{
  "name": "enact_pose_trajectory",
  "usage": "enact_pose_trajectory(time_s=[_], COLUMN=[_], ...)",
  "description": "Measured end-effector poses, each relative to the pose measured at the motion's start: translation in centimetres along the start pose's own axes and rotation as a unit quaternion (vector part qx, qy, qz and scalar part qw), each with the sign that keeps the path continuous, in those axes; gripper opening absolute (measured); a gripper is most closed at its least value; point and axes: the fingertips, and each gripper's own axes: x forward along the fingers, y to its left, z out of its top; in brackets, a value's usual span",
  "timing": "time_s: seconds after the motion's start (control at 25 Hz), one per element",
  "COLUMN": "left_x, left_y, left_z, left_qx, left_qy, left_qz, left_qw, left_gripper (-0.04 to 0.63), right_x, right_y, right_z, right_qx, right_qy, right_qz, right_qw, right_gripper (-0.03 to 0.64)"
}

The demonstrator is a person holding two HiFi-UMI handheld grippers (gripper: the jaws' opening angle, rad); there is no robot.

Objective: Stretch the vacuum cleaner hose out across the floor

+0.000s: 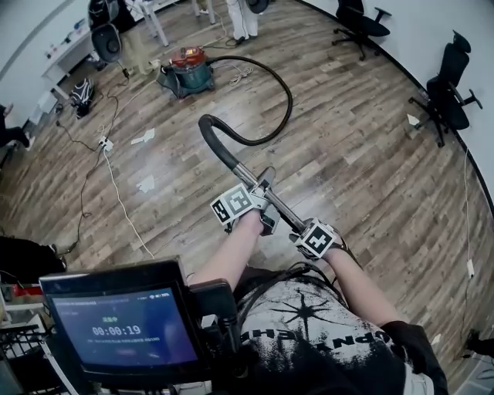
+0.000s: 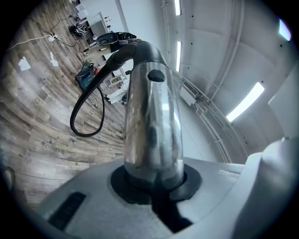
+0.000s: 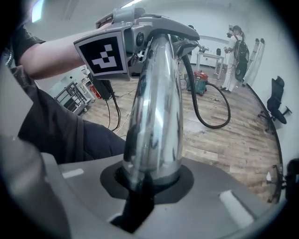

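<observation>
1. The left gripper (image 2: pixel 154 184) is closed firmly on the chrome wand (image 2: pixel 154 116), on the side towards the hose.
2. The right gripper (image 3: pixel 148 184) is clamped round the same wand, nearer the person's body.
3. The black hose (image 1: pixel 287 96) bends down from the wand's far end. It then sweeps in a wide curve over the wood floor (image 1: pixel 370 170) to the vacuum cleaner (image 1: pixel 187 71), which stands well away.

Far person (image 1: pixel 242 19): upper body seemingly off-frame

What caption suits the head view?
Left gripper and right gripper clamp the metal tube; black hose loops to the vacuum.
</observation>
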Motion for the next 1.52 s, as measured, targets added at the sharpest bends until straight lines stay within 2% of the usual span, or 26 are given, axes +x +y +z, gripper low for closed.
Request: enact_pose_trajectory(time_s=[0.24, 0.48, 0.68, 0.92, 1.28, 1.4, 1.52], left_x=[1.1, 1.3, -0.7, -2.0, -7.3, -8.8, -9.9], left_y=[-2.9, -4.7, -4.8, -5.3, -5.7, -5.7, -5.5], left_z=[-7.1, -12.0, -13.2, -14.0, -16.8, -19.5, -22.7], left_qx=[-0.010, -0.005, 0.007, 0.005, -0.003, -0.007, -0.022], left_qy=[-0.016, -0.018, -0.013, -0.010, 0.038, 0.062, 0.088], left_qz=[0.005, 0.008, 0.016, 0.010, -0.008, -0.017, -0.023], left_qw=[0.9998, 0.9998, 0.9998, 0.9999, 0.9993, 0.9979, 0.9956], left_gripper=[0.038, 0.038, 0.038, 0.038, 0.038, 0.038, 0.038], right_x=[-3.7, -5.7, -5.2, -5.4, -4.4, -3.9, -4.1], right_y=[-0.7, 0.3, 2.8, 4.0, 11.1, 13.3, 15.2], right_z=[-7.4, -12.1, -12.7, -13.5, -14.2, -16.2, -19.2], right_qx=[-0.016, -0.017, -0.014, -0.008, 0.038, 0.056, 0.082], right_qy=[0.010, 0.004, -0.009, -0.005, -0.021, -0.022, 0.000], right_qz=[0.006, 0.014, 0.027, 0.015, 0.000, -0.016, -0.032], right_qw=[1.000, 1.000, 0.999, 1.000, 0.999, 0.998, 0.996], right_gripper=[0.071, 0.070, 0.071, 0.070, 0.069, 0.069, 0.069])
